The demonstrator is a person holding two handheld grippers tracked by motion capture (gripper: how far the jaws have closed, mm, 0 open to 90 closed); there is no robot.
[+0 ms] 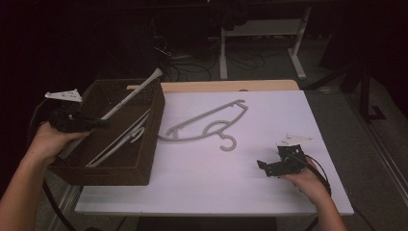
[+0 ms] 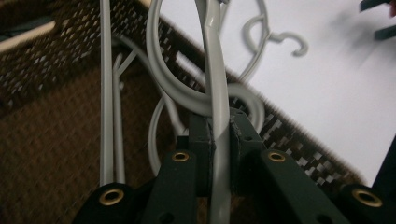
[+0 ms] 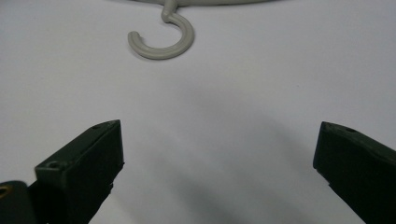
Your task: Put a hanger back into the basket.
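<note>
High view: the work in hand, as I judge it, is moving grey hangers between the woven basket [image 1: 144, 159] and the table [image 1: 269, 192], and it stands roughly at its midpoint. My left gripper [image 1: 98, 123] sits over the basket's left rim with its jaws clamped on the bar of a hanger [image 1: 134, 94], whose far end rises above the basket's back corner. In the left gripper view that grey bar [image 2: 217, 116] runs straight up between my two black jaws, and the pads press on it from both sides. One hanger [image 1: 211, 122] already lies flat on the white table, just beside the basket's right wall, its hook [image 1: 230, 143] pointing toward the near edge. Inside the basket at least one more hanger [image 1: 120, 139] lies slanted along the floor; the left gripper view shows several grey bars and loops there, and I cannot tell the exact count. My right gripper [image 1: 269, 166] rests near the table's near right corner, jaws wide apart with nothing between them; in the right gripper view the hook [image 3: 163, 39] lies ahead of them, well apart. Remaining: the held hanger and the contents of the basket.
</note>
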